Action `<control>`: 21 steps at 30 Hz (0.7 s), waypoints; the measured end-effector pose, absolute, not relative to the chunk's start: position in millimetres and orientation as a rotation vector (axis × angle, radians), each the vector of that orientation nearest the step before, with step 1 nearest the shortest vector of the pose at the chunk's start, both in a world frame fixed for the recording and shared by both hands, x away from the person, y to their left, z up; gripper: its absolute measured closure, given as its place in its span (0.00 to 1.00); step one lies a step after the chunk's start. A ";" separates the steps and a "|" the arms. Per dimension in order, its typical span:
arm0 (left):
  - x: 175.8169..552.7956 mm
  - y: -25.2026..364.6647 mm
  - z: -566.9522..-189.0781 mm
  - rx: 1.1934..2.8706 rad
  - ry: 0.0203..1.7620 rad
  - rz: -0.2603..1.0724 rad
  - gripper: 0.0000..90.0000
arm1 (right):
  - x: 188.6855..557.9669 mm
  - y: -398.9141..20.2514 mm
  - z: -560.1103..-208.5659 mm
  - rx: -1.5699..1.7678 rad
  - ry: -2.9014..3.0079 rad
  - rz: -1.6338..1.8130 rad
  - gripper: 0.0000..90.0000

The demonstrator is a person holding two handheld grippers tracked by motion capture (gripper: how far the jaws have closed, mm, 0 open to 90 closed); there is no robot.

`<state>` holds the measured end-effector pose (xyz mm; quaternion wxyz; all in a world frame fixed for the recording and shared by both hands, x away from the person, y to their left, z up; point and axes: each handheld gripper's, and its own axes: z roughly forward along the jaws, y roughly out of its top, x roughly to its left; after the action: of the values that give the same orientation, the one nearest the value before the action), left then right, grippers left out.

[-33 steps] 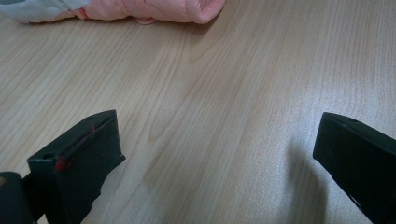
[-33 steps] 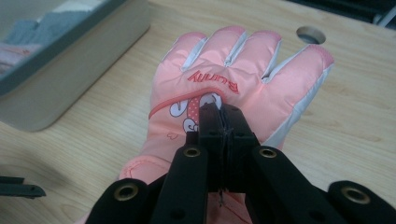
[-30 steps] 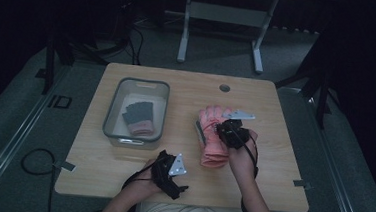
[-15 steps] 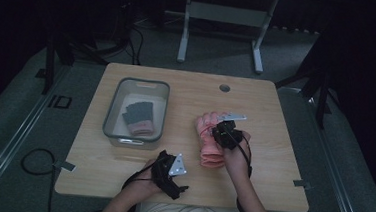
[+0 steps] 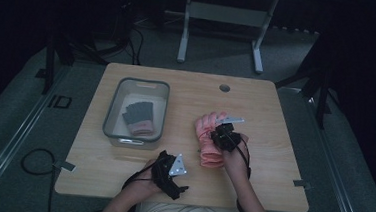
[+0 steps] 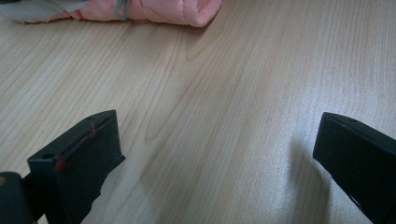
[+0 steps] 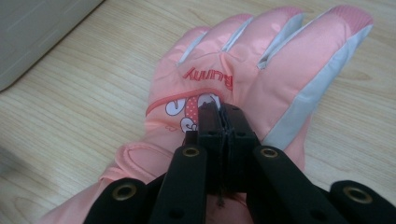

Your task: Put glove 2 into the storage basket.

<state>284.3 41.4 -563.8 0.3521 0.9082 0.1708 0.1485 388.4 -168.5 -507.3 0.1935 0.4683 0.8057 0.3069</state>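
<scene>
Now right gripper (image 7: 219,109) presses down on pink glove (image 7: 261,70).

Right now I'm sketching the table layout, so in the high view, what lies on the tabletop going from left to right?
Grey bin holding a dark grey glove → left gripper near the front edge → pink glove → right gripper, on the pink glove's right side.

Dim high view, room black beyond the desk (image 5: 275,117), desk evenly but weakly lit, slightly soft throughout, brighter gripper views, pale sheen on the wood in the left gripper view, soft shadows beside the near, blurred jaws, pink glove (image 7: 261,79) sharp
</scene>
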 end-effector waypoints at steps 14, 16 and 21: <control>288.7 43.4 -544.5 2.233 0.569 0.412 0.01 | 386.3 -174.1 -490.7 1.274 2.275 0.936 0.79; 289.1 43.7 -536.5 2.213 0.592 0.414 0.02 | 383.0 -175.3 -481.7 1.240 2.260 0.948 0.77; 292.3 44.8 -510.3 2.136 0.644 0.435 0.03 | 380.0 -188.6 -454.5 1.195 2.210 1.004 0.76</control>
<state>292.3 44.8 -510.3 0.4205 0.8526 0.2571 0.1735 380.0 -188.6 -454.5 0.2162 0.4311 0.7976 0.3623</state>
